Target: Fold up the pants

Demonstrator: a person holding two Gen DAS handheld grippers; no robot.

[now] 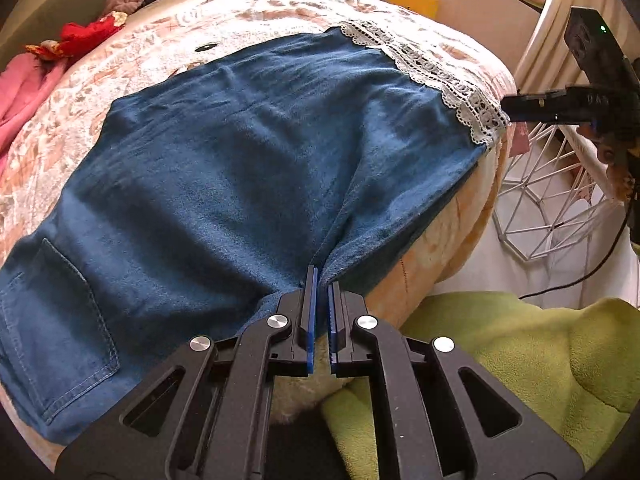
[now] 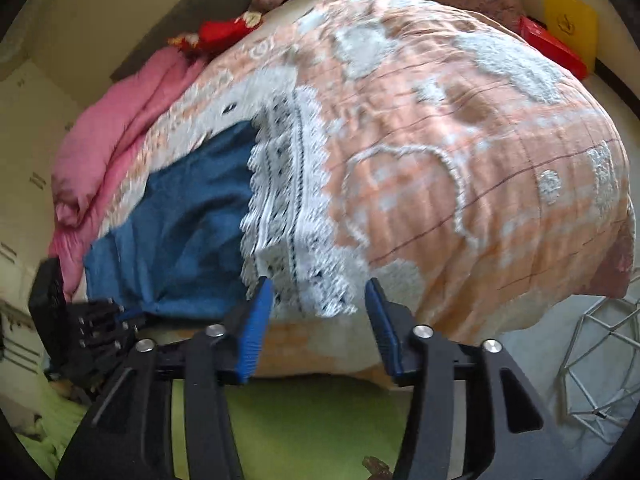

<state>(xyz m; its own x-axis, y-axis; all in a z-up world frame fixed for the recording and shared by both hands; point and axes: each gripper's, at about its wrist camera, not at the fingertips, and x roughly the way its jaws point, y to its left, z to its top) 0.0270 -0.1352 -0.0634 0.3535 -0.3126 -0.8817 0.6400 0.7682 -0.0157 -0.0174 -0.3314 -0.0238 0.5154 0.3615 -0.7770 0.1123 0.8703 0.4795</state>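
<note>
Bedroom scene: a bed point(image 1: 168, 40) covered by a peach-and-white patterned blanket point(image 2: 460, 184) carries the blue denim pants point(image 1: 224, 168), spread flat near its front edge, with loose clothes piled at the blanket's far side and a white wire basket point(image 1: 556, 200) on the floor beyond its right corner. Left tongs point(image 1: 322, 280) are closed, apparently pinching the pants at the crotch seam on the near edge, though the contact itself is partly hidden. Right tongs point(image 2: 318, 292) stand open just in front of the white lace hem point(image 2: 288, 208), not yet gripping it; this view is motion-blurred. As a judgement, the denim looks soft yet fairly heavy, likely to drape and drag on the fuzzy blanket rather than slide, while the lace is thinner and could snag, so a hold on the denim just behind the lace seems safer.
</note>
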